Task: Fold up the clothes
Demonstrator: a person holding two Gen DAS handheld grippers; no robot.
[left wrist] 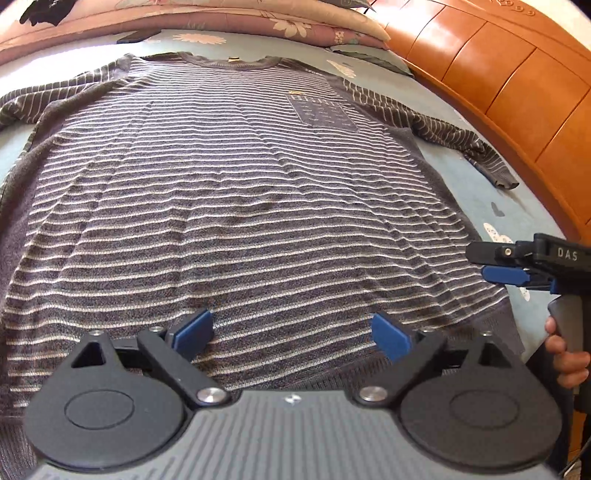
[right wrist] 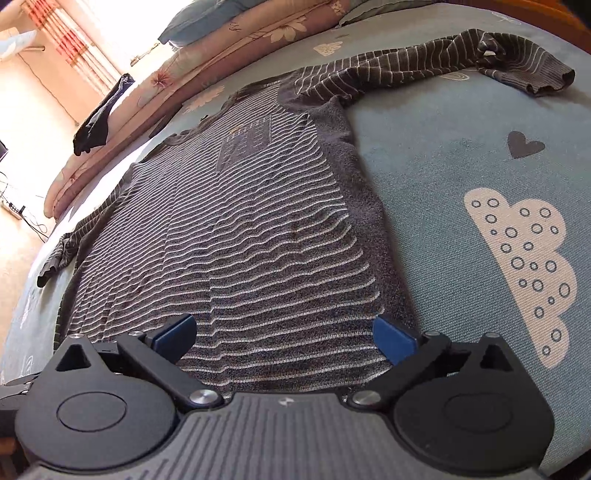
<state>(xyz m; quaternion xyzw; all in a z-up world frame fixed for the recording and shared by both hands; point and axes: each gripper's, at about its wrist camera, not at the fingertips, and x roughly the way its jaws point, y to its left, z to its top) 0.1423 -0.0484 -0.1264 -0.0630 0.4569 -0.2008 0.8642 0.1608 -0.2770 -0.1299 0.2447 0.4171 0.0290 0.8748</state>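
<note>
A grey long-sleeved sweater with thin white stripes (left wrist: 240, 192) lies flat on the bed, front up, with a chest patch (left wrist: 321, 112) and both sleeves spread sideways. My left gripper (left wrist: 293, 332) hovers over its hem near the middle, open, nothing between the blue pads (left wrist: 194, 332). In the right wrist view my right gripper (right wrist: 284, 334) stands open over the sweater (right wrist: 240, 240) near its right side edge, also holding nothing. The right sleeve (right wrist: 443, 62) curves away across the sheet. The left wrist view shows the right gripper (left wrist: 495, 264) from the side, past the sweater's right lower corner.
A blue-grey sheet with cloud and heart prints (right wrist: 517, 266) covers the bed. Floral quilts and pillows (left wrist: 258, 18) are piled at the far end, a dark garment (right wrist: 94, 122) draped on them. A wooden headboard (left wrist: 498, 74) runs along the right. A hand (left wrist: 565, 358) holds the right gripper's handle.
</note>
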